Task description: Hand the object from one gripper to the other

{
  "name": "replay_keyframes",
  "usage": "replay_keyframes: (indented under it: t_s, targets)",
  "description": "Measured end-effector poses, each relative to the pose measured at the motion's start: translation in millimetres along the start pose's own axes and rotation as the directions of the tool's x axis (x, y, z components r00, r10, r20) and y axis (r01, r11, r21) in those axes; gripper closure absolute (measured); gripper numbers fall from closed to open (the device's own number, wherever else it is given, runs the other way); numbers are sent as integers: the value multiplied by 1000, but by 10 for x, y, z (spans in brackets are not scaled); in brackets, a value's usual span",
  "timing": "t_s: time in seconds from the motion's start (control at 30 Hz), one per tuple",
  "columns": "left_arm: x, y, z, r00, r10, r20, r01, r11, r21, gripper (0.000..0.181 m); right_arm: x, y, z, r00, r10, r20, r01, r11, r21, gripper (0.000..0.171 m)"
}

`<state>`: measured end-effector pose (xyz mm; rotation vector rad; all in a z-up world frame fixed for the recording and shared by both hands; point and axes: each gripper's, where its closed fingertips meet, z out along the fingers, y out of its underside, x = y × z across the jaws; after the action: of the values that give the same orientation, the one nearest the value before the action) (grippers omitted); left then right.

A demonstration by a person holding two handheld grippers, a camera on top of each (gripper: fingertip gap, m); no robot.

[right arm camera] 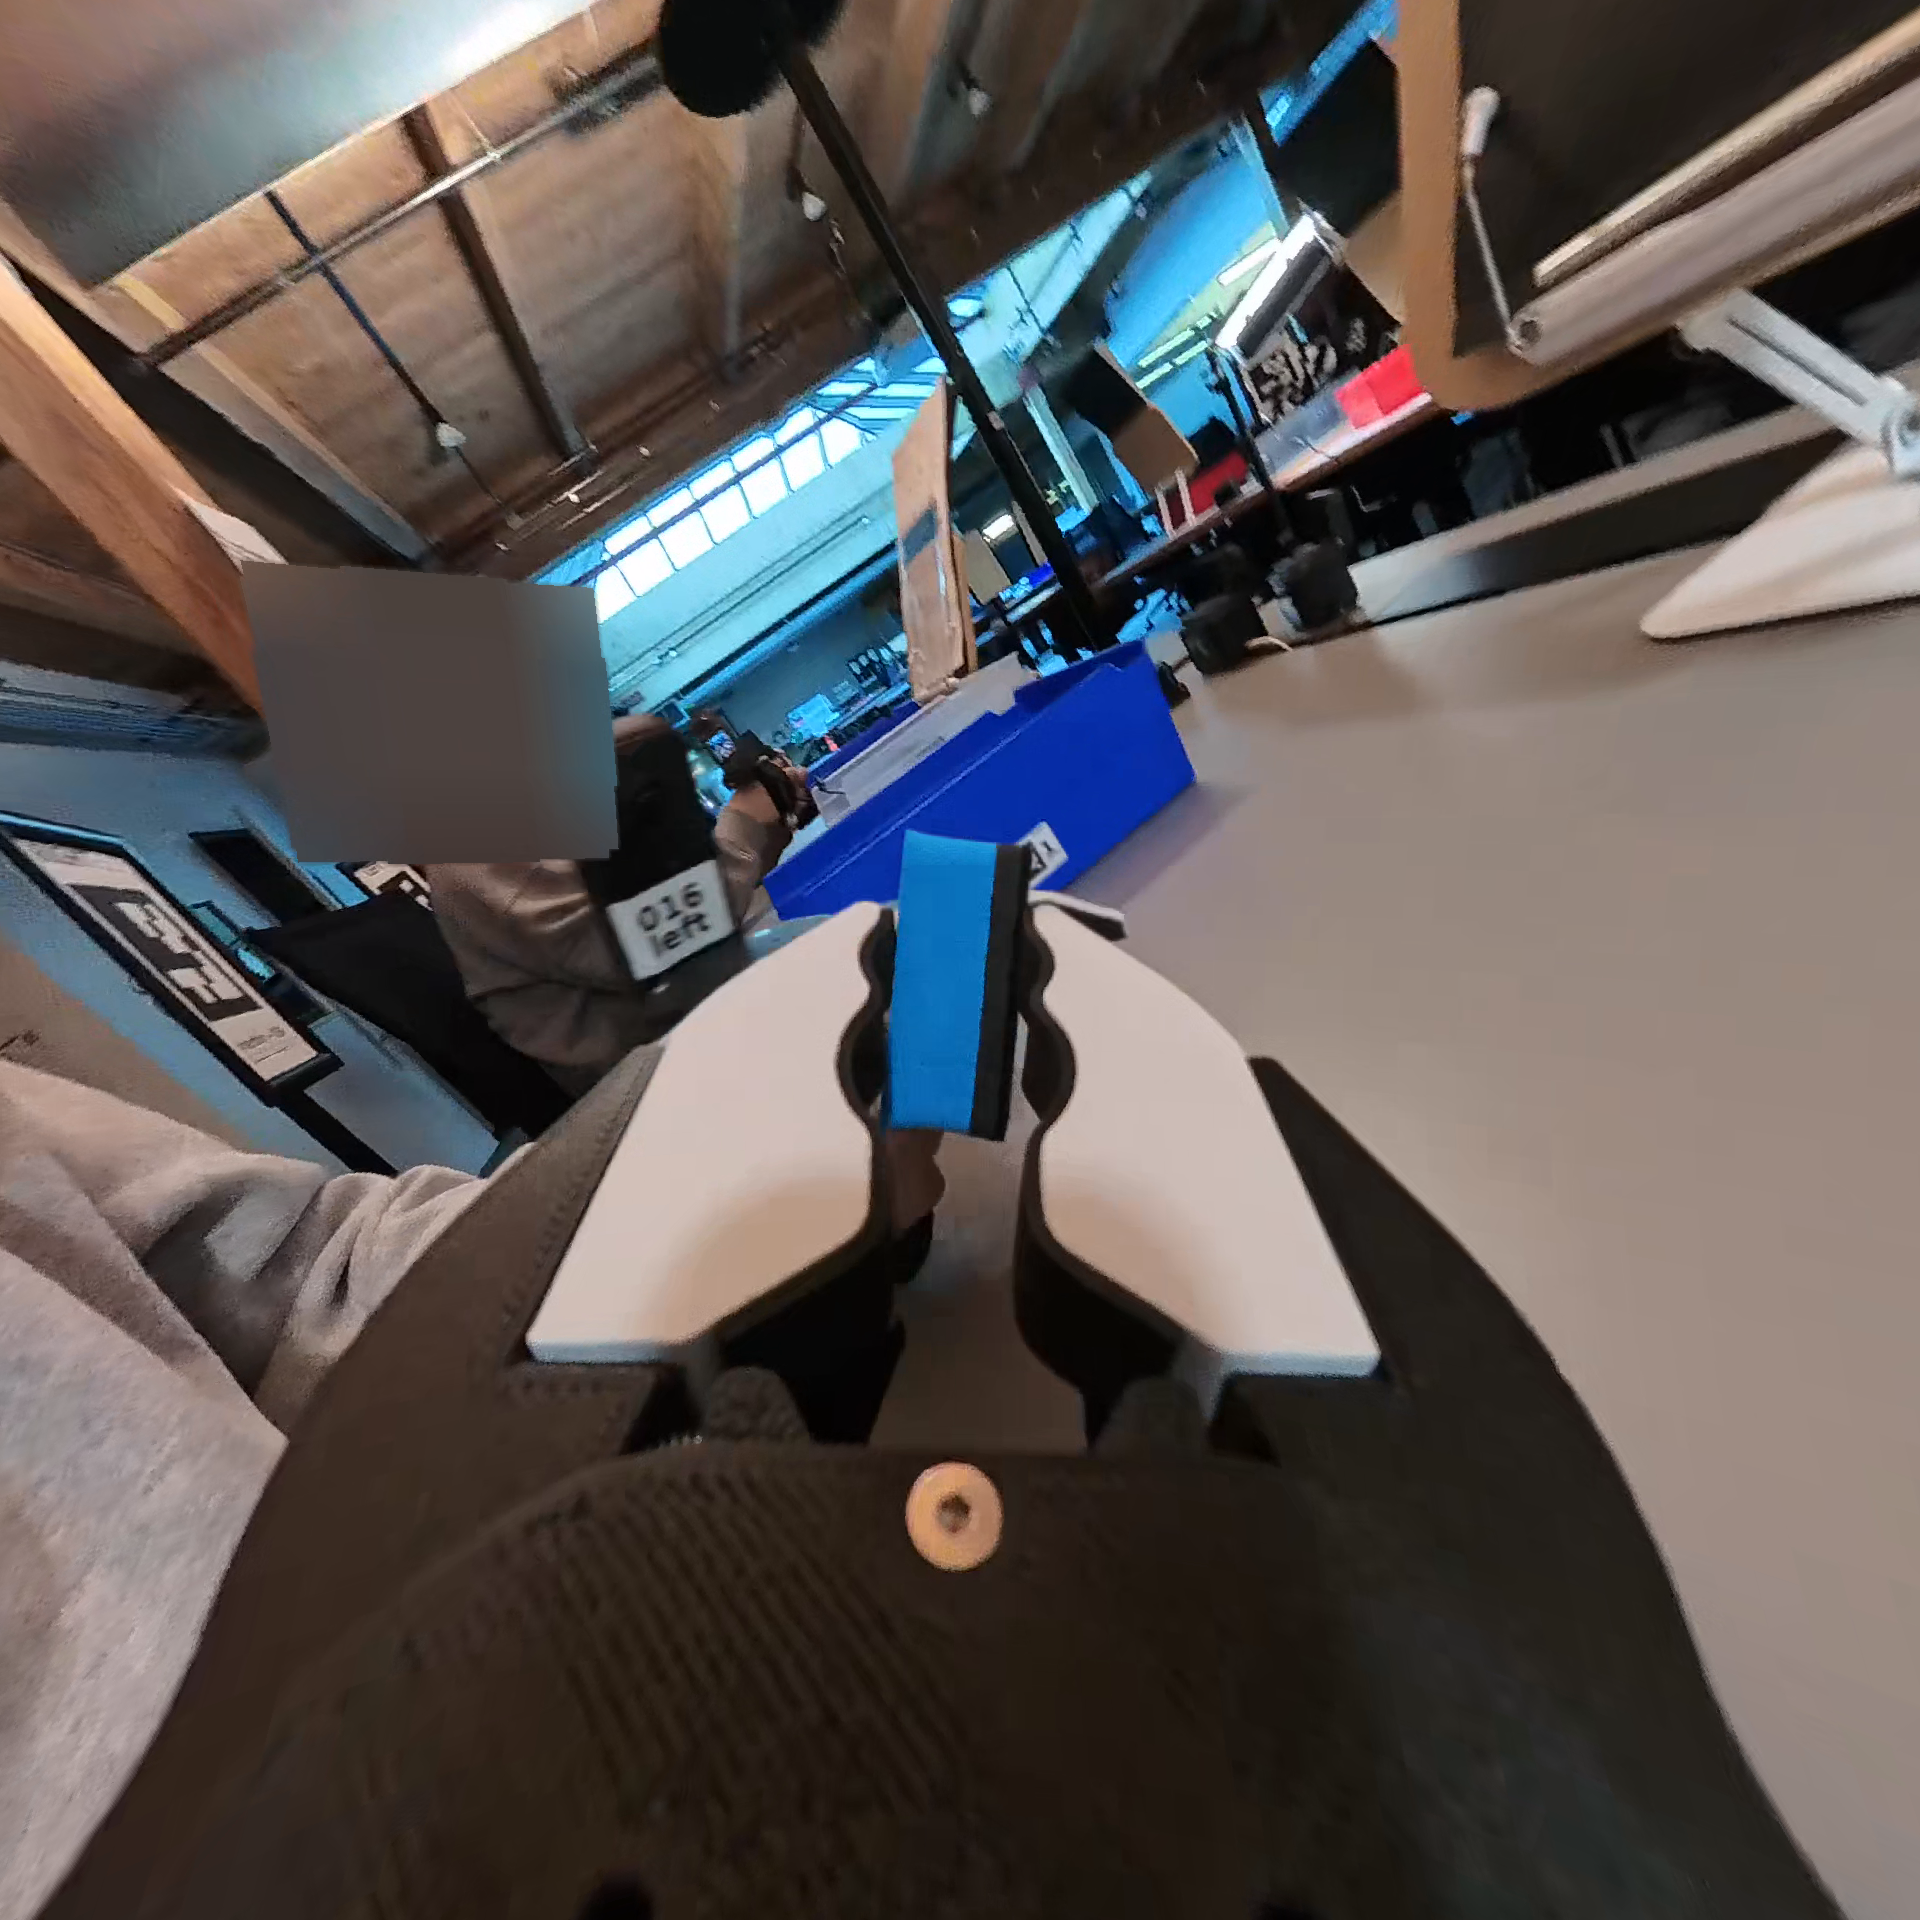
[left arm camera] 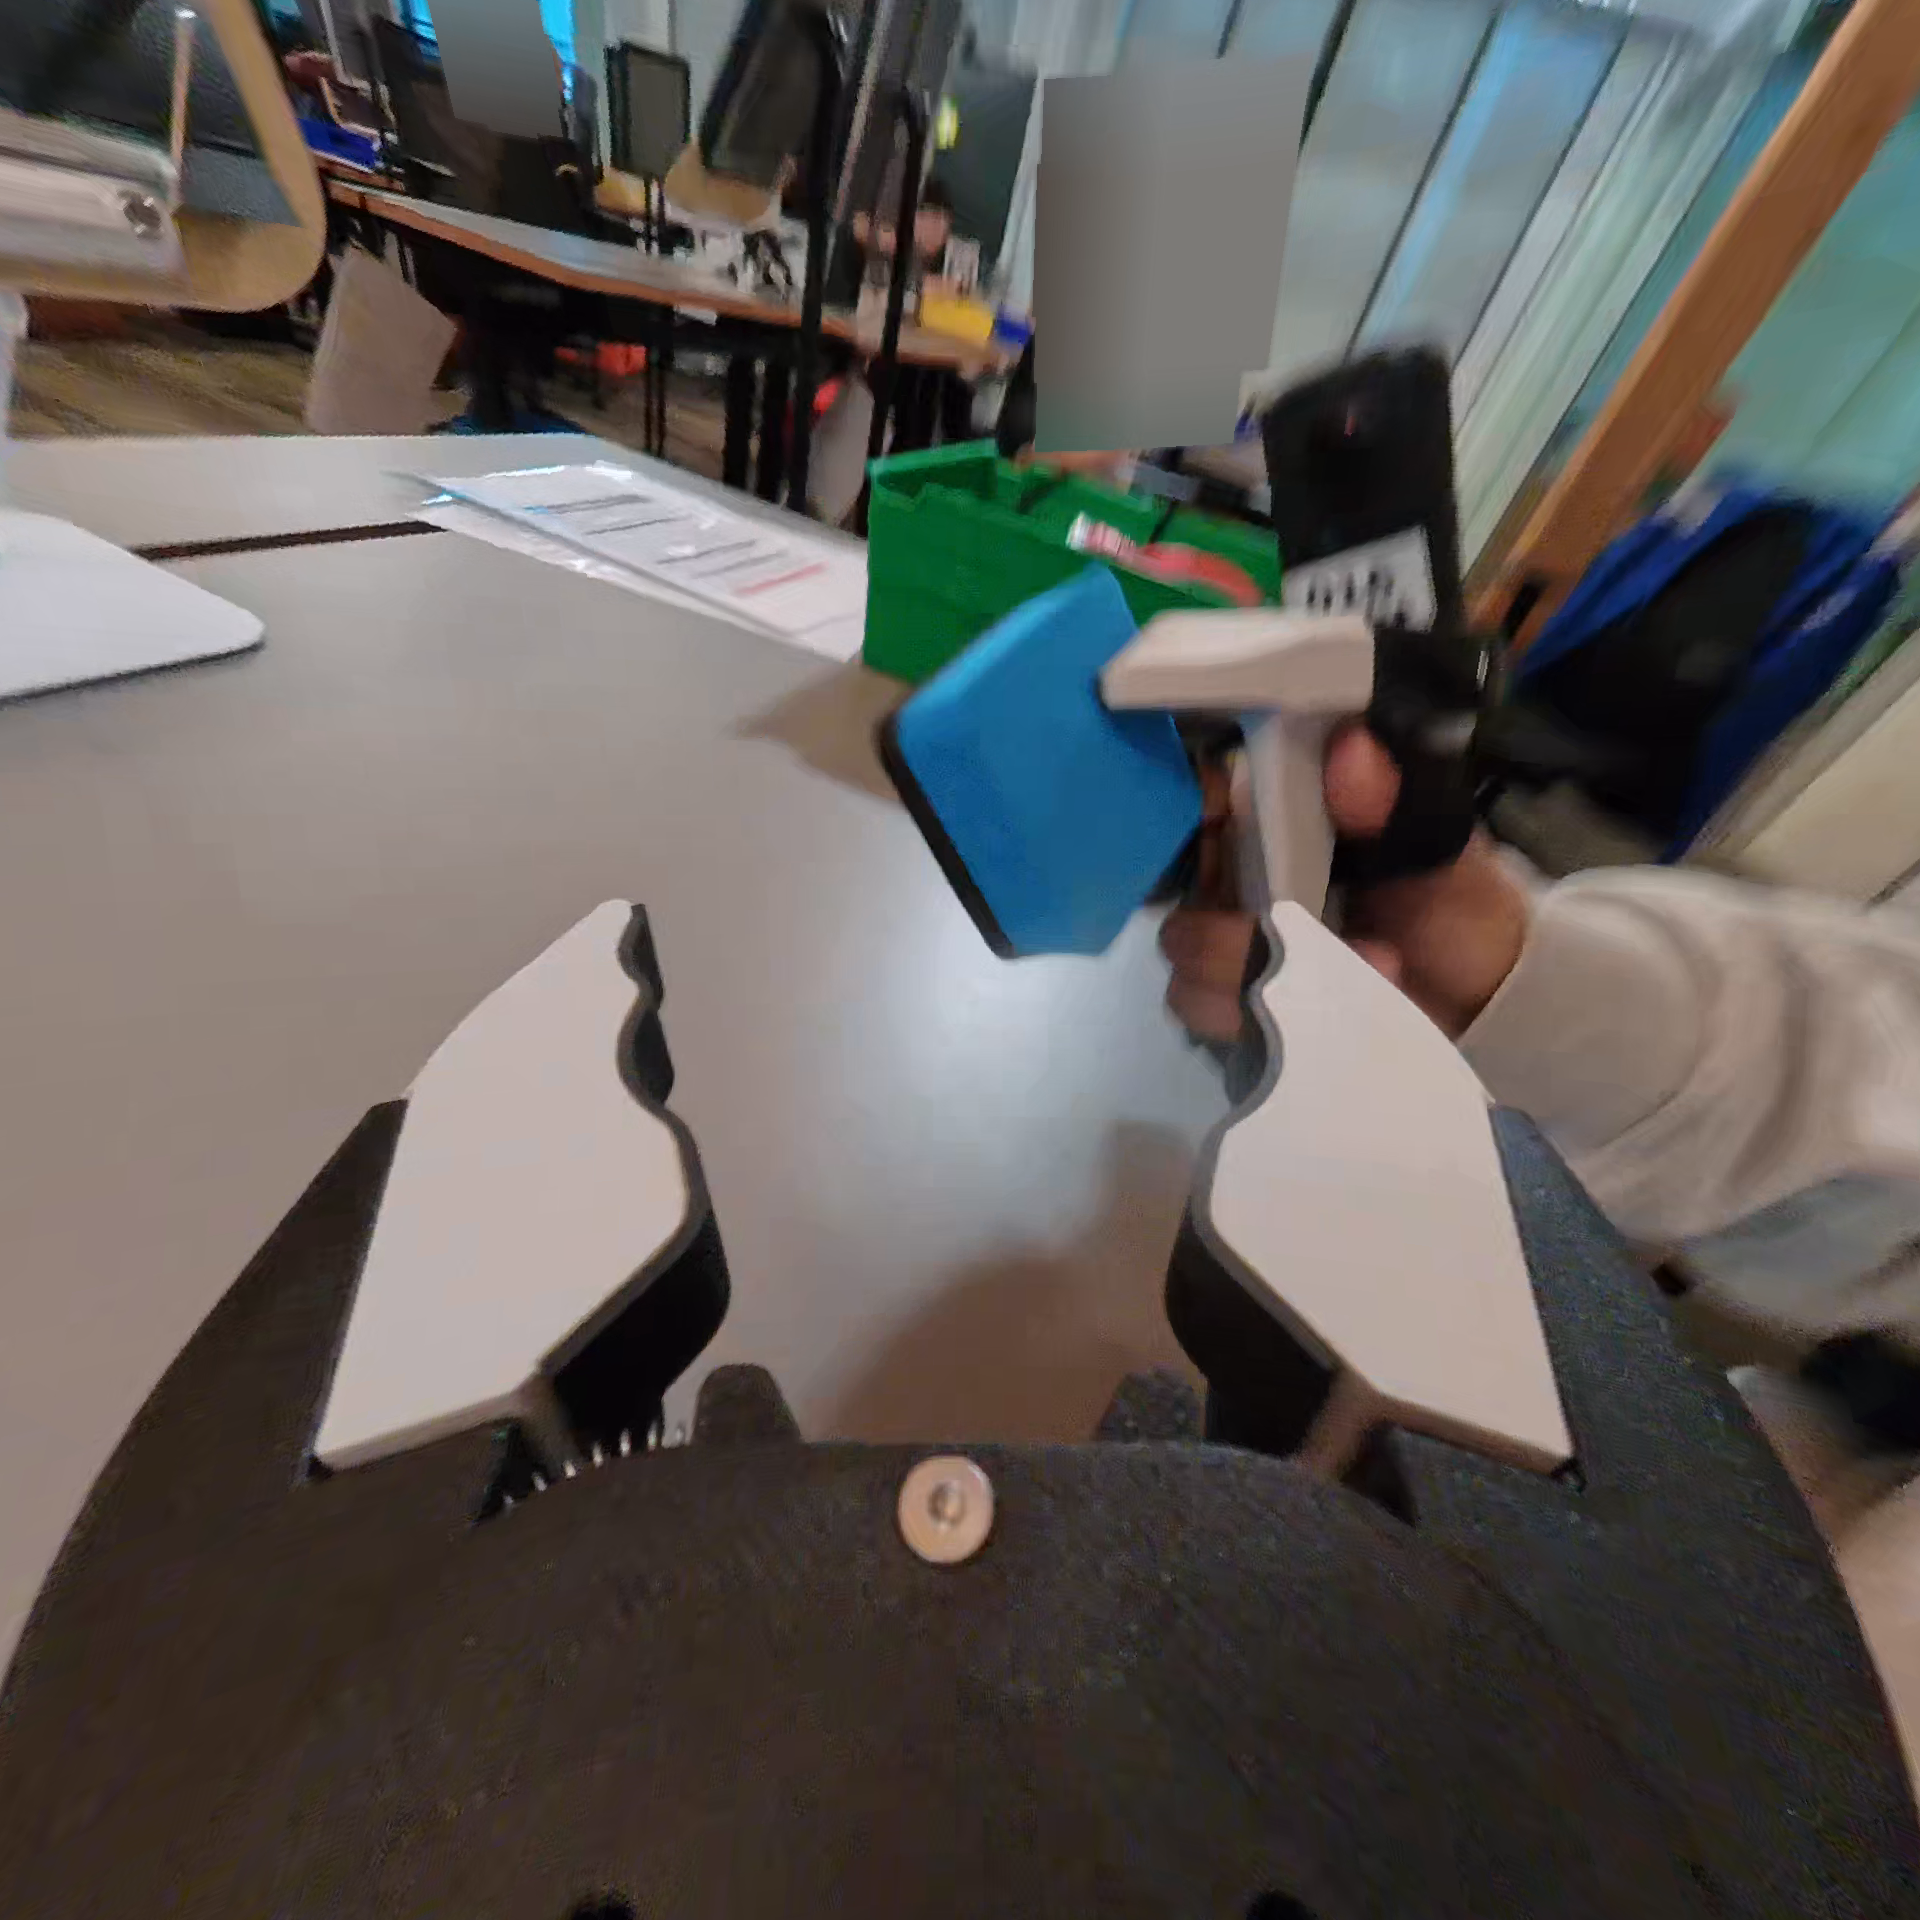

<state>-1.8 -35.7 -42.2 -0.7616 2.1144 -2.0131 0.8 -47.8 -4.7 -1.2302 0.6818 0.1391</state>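
One blue eraser (right arm camera: 948, 987) in right gripper (right arm camera: 951, 971) jaws — no legible brand.

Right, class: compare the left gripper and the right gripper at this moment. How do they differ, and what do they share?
The left gripper has its jaws spread wide and empty above the grey table; the right gripper has its jaws shut on the flat blue pad with a black backing. The left gripper points level; the right gripper is tilted. Both have white jaws on black bodies.
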Motion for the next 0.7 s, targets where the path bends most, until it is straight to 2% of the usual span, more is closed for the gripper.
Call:
replay_keyframes:
  t_s: [0.1, 0.2, 0.27, 0.33, 0.7]
  targets:
    - [-29, -177, -64, 973, -210, -90, 220, 968, 117, 62, -114, 0, 31, 998, -43, 45, 43, 999, 17, 149]
    - [26, -212, -91, 932, -297, -205, 326, 937, 125, 62, -183, -20, 37, 995, -59, 79, 56, 998, 42, 149]
    - [161, -223, -108, 876, -350, -333, 397, 914, 84, 74, -191, -27, 33, 995, -52, 89, 48, 998, 50, 149]
    - [212, -232, -112, 832, -397, -388, 454, 889, 65, 83, -186, -24, 32, 995, -45, 90, 40, 998, 51, 149]
    - [280, -244, -155, 790, -411, -454, 479, 877, 41, 143, -213, 59, 87, 995, -47, 93, 45, 999, 22, 149]
